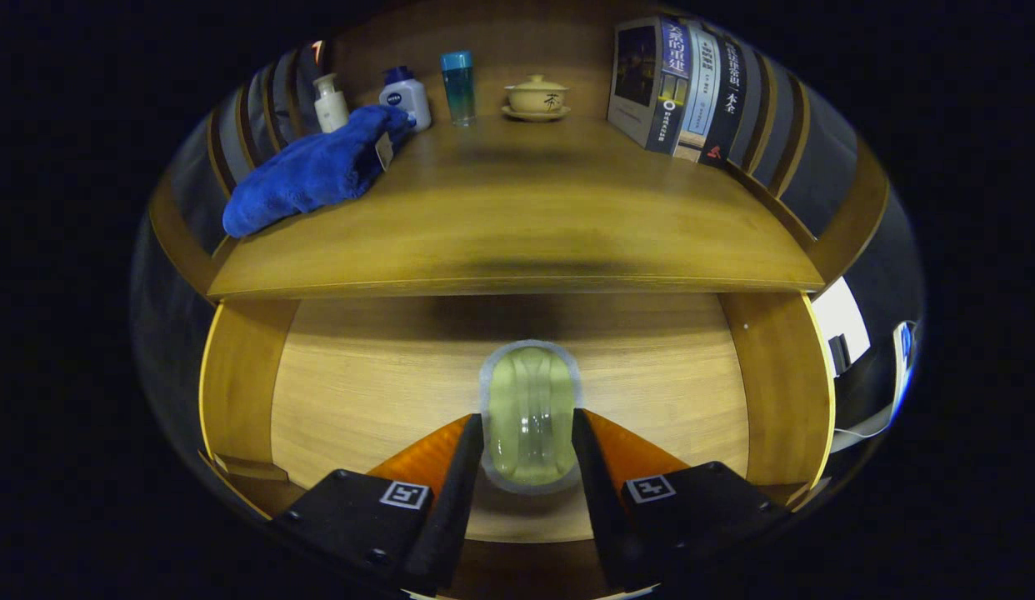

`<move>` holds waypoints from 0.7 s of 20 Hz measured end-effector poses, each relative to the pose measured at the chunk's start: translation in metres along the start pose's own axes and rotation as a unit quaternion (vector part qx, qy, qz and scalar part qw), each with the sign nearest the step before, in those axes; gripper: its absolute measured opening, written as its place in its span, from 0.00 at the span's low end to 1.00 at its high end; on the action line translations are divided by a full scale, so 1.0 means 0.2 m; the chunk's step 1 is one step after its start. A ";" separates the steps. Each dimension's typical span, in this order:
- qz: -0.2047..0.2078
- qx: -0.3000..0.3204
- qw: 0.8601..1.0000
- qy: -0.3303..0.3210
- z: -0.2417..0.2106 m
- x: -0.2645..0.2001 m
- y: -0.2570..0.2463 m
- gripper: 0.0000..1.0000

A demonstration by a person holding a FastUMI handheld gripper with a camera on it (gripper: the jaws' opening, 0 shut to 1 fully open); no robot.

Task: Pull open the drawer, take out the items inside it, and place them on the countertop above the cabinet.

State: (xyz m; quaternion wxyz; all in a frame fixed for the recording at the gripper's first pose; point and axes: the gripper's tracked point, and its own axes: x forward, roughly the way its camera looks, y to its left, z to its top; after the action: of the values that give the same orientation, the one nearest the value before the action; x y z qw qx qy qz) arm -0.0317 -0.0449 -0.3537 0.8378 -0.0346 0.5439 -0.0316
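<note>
The tool pinches a roll of clear tape between its two fingers, each finger pressing on one flat side of the roll, so the ring stands on edge with its glossy, translucent band facing the camera and a pale rim around it. The roll is held over the open drawer, a shallow wooden box with light, fine-grained boards for its floor and smooth, rounded side walls of a warmer tone. Beyond the drawer, above its far edge, runs the worktop, a broad slab of polished wood with a curved front lip. On its left part lies a soft, fluffy blue towel, loosely bunched. Behind the towel, along the back, stand a small white pump bottle, a squat white bottle with a dark cap touching the towel, a slim teal tumbler, and a cream lidded ceramic cup on a saucer. To the right a row of upright books leans against the slatted side rail.
</note>
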 end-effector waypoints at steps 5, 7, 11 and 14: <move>-0.005 -0.003 0.999 0.036 -0.06 0.07 0.00 0.39; -0.006 0.006 0.999 0.038 -0.07 0.06 -0.01 0.27; -0.003 0.006 1.000 0.022 -0.05 -0.06 0.02 0.26; 0.005 0.004 1.000 0.006 -0.03 -0.19 0.06 0.26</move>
State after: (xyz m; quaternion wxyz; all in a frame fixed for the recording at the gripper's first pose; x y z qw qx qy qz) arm -0.0521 -0.0304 -0.3217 0.8347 -0.0282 0.5492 -0.0297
